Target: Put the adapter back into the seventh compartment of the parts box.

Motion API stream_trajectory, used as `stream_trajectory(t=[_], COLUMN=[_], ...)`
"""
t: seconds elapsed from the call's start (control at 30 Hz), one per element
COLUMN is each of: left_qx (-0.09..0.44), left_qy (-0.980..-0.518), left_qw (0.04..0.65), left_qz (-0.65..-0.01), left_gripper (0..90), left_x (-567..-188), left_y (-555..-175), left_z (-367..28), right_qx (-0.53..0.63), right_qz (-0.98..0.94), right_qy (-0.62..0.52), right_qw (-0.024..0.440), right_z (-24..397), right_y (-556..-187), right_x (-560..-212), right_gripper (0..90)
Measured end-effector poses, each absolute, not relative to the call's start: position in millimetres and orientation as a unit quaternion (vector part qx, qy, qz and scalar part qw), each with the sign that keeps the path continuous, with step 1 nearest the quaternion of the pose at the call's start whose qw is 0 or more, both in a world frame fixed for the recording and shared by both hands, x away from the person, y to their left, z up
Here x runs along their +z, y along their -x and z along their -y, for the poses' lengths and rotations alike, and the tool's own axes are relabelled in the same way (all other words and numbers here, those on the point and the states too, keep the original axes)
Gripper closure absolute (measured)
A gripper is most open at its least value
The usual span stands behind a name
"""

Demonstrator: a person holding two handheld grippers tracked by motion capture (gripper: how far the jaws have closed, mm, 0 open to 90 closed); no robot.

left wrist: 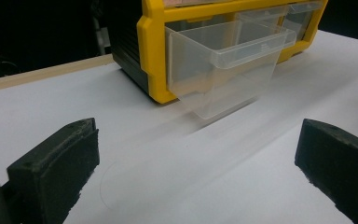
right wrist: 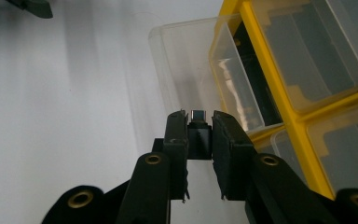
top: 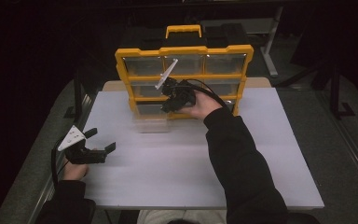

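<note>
The right claw, clamped on a small black adapter, hangs just above and right of the pulled-out clear drawer at the yellow organizer's lower left, while the left claw waits open, well apart, near the worktop's left edge.

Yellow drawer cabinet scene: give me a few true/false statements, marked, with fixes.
1. The bottom-left clear drawer of the yellow cabinet is pulled out. True.
2. The right tool is shut on a small dark adapter. True.
3. The left tool grips the drawer. False: it stands open above the white table, apart from the drawer.
4. The cabinet lies flat. False: it stands upright.
</note>
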State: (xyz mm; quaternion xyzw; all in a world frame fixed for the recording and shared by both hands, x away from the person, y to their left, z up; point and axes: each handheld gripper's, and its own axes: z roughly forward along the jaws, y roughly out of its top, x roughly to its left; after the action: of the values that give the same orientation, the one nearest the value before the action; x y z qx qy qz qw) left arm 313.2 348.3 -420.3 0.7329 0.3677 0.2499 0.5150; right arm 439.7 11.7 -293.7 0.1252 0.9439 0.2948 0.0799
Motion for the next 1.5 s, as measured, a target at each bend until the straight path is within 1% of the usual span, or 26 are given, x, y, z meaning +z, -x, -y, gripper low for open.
stream_trajectory(t=[0.3,0.83,1.13,1.37,1.43,1.47,1.5], left_qx=[0.250,0.250,0.248,0.248,0.248,0.247,0.247], left_qy=[-0.733,-0.731,-0.732,-0.732,-0.733,-0.733,-0.733], left_qw=[0.515,0.518,0.517,0.517,0.517,0.517,0.517], left_qz=[-0.367,-0.367,-0.368,-0.367,-0.367,-0.367,-0.367], left_gripper=[0.0,0.0,0.0,0.0,0.0,0.0,0.0], left_x=[-421,-420,-421,-421,-421,-421,-421], left_y=[-313,-314,-314,-315,-315,-315,-315], left_z=[-348,-349,-349,-348,-349,-349,-349], right_qx=[0.302,0.295,0.301,0.299,0.299,0.299,0.300], right_qz=[-0.942,-0.946,-0.943,-0.944,-0.944,-0.944,-0.943], right_qy=[-0.121,-0.114,-0.112,-0.115,-0.117,-0.117,-0.120], right_qw=[0.086,0.077,0.086,0.082,0.080,0.079,0.082], right_z=[-22,-50,-59,-64,-64,-64,-64], right_y=[-450,-460,-466,-471,-472,-473,-472], right_x=[-298,-325,-331,-338,-338,-339,-338], right_gripper=[74.7,74.8,74.8,74.7,74.1,70.0,68.1])
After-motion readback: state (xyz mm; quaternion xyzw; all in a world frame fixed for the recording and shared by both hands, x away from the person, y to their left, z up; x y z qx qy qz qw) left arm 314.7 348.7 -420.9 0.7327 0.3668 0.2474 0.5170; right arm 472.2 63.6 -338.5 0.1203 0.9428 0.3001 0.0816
